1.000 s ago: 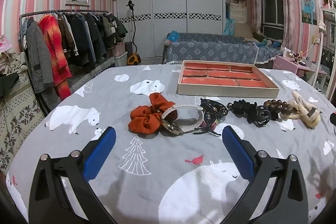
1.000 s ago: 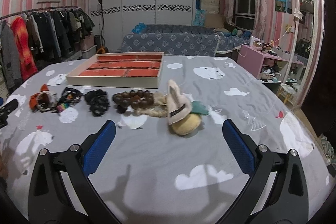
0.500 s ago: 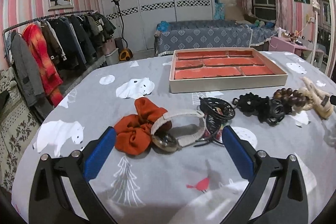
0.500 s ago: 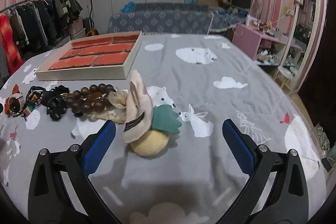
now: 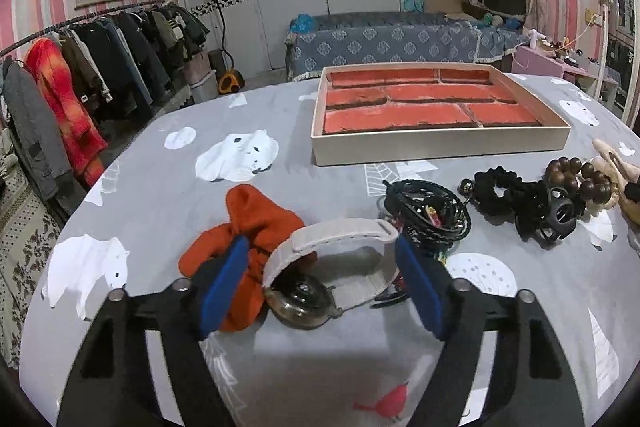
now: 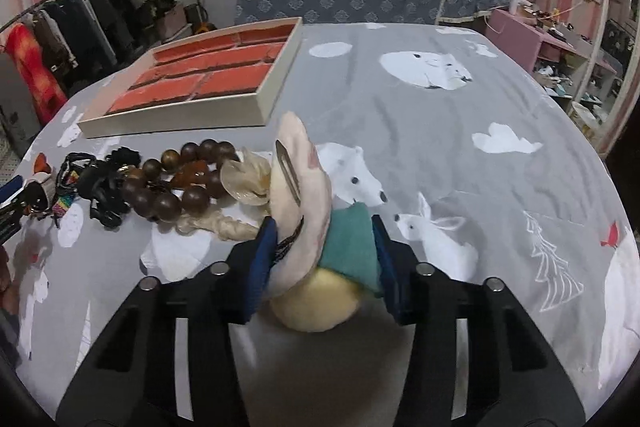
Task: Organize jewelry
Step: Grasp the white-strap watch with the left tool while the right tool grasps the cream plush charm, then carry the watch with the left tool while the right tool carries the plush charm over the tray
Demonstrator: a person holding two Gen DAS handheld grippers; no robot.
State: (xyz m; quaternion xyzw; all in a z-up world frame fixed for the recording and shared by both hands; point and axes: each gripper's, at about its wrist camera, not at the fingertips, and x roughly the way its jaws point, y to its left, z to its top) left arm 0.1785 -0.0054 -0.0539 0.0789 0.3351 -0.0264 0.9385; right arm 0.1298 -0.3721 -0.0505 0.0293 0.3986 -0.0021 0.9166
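A cream tray with red-lined compartments (image 5: pixel 440 147) sits on the grey bear-print cloth; it also shows in the right wrist view (image 6: pixel 256 115). My left gripper (image 5: pixel 320 279) is half closed around a white-strap watch (image 5: pixel 340 259), its left finger against an orange scrunchie (image 5: pixel 256 223). My right gripper (image 6: pixel 324 255) is shut on a plush hair clip (image 6: pixel 308 211) with pink ears, a teal patch and a yellow ball. Black cords (image 5: pixel 428 211), a black scrunchie (image 5: pixel 516 195) and a brown bead bracelet (image 6: pixel 176 183) lie between them.
A clothes rack (image 5: pixel 80 75) stands left of the table. A blue patterned sofa (image 5: pixel 400 39) and a pink side table (image 6: pixel 532 39) stand beyond it. Bare cloth (image 6: pixel 460 131) stretches right of the plush clip.
Both grippers moved forward and down and closed in. The left now straddles the watch and scrunchie; the right has closed on the plush hair clip.
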